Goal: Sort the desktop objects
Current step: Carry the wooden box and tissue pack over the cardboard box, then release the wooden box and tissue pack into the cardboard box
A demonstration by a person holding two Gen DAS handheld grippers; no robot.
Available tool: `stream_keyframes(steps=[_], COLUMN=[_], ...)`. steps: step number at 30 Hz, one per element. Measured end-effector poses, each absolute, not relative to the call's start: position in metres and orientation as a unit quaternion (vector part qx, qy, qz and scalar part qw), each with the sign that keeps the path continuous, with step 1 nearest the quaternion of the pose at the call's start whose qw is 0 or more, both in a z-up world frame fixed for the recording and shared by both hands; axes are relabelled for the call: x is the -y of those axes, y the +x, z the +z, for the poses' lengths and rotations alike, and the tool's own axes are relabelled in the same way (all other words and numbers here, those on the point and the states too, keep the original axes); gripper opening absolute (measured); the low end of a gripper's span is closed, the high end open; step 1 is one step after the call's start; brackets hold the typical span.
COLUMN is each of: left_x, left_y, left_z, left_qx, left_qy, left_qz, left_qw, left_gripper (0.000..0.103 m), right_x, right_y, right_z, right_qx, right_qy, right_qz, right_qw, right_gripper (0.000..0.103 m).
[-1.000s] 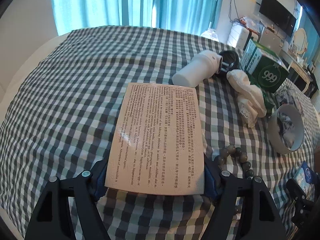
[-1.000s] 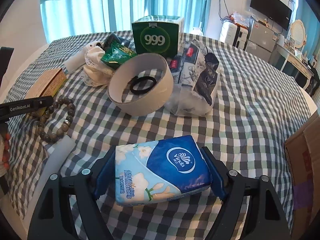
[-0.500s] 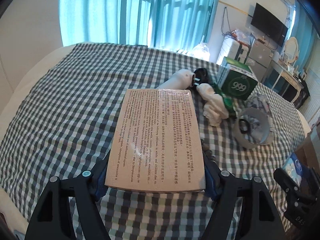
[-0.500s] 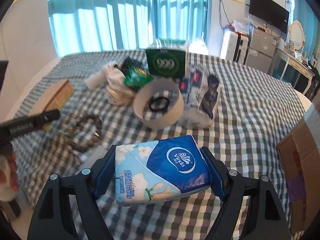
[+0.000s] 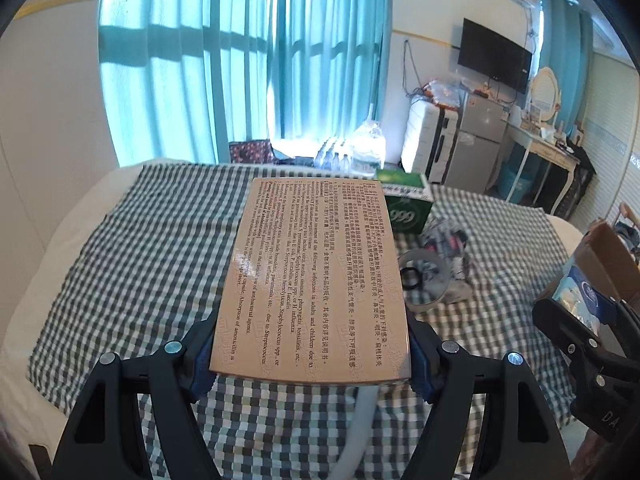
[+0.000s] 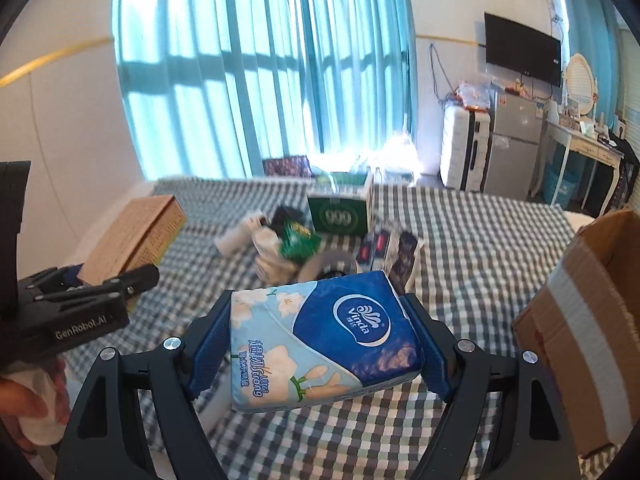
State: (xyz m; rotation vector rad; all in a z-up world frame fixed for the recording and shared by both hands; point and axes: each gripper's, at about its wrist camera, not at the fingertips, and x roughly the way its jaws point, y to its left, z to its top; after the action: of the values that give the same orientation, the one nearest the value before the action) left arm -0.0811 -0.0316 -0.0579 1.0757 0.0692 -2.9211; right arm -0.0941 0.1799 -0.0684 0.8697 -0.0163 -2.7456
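- Nearest, the left gripper (image 5: 310, 354) has its blue pads pressed on the two long sides of a flat tan medicine box (image 5: 314, 276), held level and clear above the checked tablecloth (image 5: 132, 264). The box's top face is covered in fine printed text and catches a small glare.
- The right gripper (image 6: 320, 344) is closed on a soft blue-and-white tissue pack (image 6: 320, 338), squeezed at both ends and tilted a little, also off the table.
- My read: both picks are done and this is the carry step. An open cardboard box (image 6: 576, 320) sits just right of the right gripper, likely the drop spot; the next move would be swinging each item over its rim before letting go.
- Beyond the tongs, left behind on the cloth, lies a loose pile: a white tape roll (image 5: 426, 278) with a black ring inside, some crinkled packets, and a white bottle (image 6: 236, 236) on its side.
- Farthest, a green "999" box (image 6: 340, 212) stands at the back of the pile.
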Motion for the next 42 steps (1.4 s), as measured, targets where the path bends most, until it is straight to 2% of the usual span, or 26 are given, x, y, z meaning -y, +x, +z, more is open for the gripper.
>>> stream_keyframes(steps=[10,22,27,32,42], left_x=[-0.026,-0.179,-0.245,-0.294,-0.343], left_y=[-0.051,-0.051,-0.065,-0.082,-0.118], left_z=[0.004,0.037,0.035,0.011,-0.04], left_qx=[0.002,0.032,0.037,0.066,0.098], left_qy=[0.31,0.305,0.308,0.325,0.359], left_qz=[-0.95,-0.933,-0.922,-0.91,-0.89], left_qw=[-0.046,-0.189,-0.231,-0.248,-0.262], left_gripper=[0.076,0.076,0.076,0.076,0.076], right_x=[-0.216,-0.346,-0.405,-0.455,-0.506], right_y=[-0.055,-0.018,-0.013,-0.028,-0.072], right_z=[0.001,0.064,0.063,0.044,-0.012], right_qx=[0.015,0.037,0.048,0.067,0.102], right_qy=[0.263,0.228,0.243,0.272,0.329], right_qz=[-0.959,-0.973,-0.968,-0.957,-0.934], right_qw=[0.106,-0.002,-0.047,-0.08,-0.094], right_gripper=[0.08,0.08,0.08,0.08,0.08])
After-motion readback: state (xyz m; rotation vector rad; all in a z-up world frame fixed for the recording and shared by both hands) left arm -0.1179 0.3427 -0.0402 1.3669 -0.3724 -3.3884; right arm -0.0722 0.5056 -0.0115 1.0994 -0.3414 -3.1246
